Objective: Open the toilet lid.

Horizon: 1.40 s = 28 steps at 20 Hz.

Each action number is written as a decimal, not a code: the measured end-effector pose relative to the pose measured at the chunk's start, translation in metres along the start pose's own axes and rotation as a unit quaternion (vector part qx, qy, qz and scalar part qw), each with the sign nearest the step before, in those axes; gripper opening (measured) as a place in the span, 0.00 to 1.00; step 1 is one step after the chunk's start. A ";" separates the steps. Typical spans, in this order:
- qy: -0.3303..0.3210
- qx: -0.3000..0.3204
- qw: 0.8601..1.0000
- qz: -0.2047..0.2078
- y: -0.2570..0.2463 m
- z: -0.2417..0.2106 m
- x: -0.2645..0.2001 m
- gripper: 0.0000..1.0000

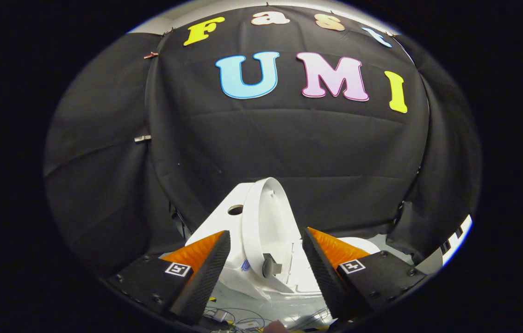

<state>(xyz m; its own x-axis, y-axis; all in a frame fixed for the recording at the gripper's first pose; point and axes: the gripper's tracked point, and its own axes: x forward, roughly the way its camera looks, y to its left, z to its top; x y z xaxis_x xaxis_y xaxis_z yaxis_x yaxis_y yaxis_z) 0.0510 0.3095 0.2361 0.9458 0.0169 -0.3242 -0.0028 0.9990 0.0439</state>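
Black cloth (289,152) is hung as the booth's back wall, with further dark drapes to either side. Before it a white toilet (215,217) is seen at an angle, with a round hole in the top of its tank. Its toilet lid (266,222) is raised, standing close to upright and leaning toward the tank, so that its inner face is presented; a small dark hinge part (270,266) is noted near its lower end. The gripper (266,245) is held with its fingers (210,259) spread well apart; nothing is clamped. The lid is framed between them and just beyond their tips. Loose cables (238,319) are observed on the pale floor below the fingers.
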 end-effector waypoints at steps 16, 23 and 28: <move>-0.052 0.009 0.998 0.016 -0.129 0.009 0.006 1.00; -0.065 -0.005 0.998 -0.004 -0.202 -0.023 0.021 1.00; -0.110 -0.026 0.994 -0.010 -0.242 -0.034 0.020 0.99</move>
<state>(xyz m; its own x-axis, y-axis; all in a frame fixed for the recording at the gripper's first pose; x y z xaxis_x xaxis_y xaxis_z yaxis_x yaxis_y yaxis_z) 0.0595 0.0691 0.1867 0.9939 -0.0075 -0.1100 0.0063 0.9999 -0.0116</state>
